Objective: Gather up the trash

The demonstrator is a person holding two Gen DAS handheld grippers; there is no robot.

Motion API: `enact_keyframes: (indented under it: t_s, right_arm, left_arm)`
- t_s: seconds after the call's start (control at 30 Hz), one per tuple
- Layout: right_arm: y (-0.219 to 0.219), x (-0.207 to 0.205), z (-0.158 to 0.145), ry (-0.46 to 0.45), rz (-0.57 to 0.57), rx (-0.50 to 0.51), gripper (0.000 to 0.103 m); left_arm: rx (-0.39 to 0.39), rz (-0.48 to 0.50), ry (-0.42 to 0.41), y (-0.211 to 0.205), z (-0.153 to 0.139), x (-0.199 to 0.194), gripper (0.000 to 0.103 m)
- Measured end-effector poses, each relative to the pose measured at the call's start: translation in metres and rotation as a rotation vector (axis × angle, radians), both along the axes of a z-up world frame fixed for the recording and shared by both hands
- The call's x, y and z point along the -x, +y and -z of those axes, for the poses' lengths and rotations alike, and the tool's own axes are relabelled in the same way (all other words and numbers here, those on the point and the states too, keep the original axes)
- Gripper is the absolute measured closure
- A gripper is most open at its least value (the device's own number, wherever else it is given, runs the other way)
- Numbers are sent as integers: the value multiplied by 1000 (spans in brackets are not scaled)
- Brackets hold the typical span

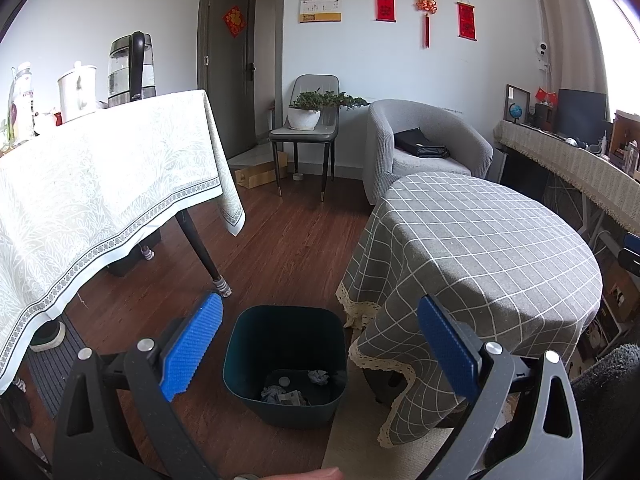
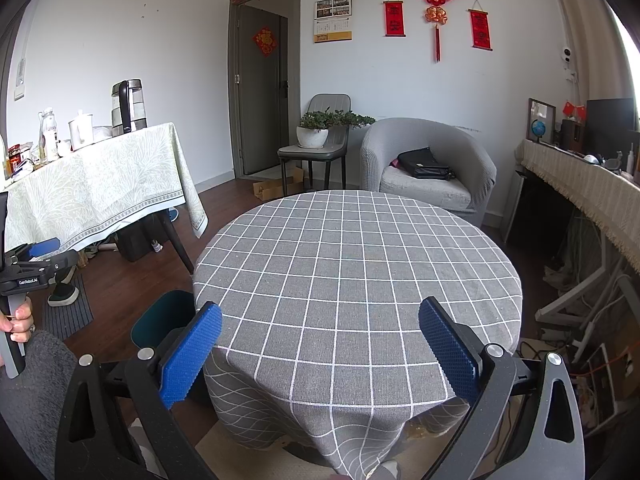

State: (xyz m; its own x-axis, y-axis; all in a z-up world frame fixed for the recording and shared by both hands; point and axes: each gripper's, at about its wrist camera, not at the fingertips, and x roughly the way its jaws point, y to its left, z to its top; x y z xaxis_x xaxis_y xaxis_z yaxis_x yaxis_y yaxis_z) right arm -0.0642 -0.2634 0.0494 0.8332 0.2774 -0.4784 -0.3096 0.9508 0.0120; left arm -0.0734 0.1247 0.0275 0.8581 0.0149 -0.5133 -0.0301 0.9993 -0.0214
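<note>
Seen from two gripper cameras in a living room. Far left: a rectangular counter draped in a pale leaf-patterned cloth (image 1: 100,184), carrying a glass electric kettle with a black handle (image 1: 132,68) and a white ceramic jug (image 1: 77,90).

Below, centre-left: left gripper (image 1: 320,344) with blue ridged pads, jaws spread wide, holding nothing — hovering above a dark teal square plastic bin (image 1: 285,364) standing on the brown wooden floor (image 1: 280,248). Inside the bin: crumpled grey-white paper scraps (image 1: 318,377) and other small bits, lying on the bottom.

To the right: a round counter under a grey cloth with a white grid (image 2: 356,280), its top bare of any visible litter. Right gripper (image 2: 320,344) poised over the near edge, jaws likewise spread wide and empty.

Judged from this — collecting looks nearly or wholly finished: trash already in the bin, none visible left on the round counter or the floor nearby. Areas behind the cloths hidden, so cannot be ruled out.
</note>
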Motion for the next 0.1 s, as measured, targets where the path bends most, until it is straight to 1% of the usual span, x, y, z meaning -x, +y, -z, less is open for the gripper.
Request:
enact_keyframes:
  t_s: [0.1]
  right_arm:
    - [0,0,0,0,0,0,3]
  left_arm:
    - [1,-2,3,2,0,0,3]
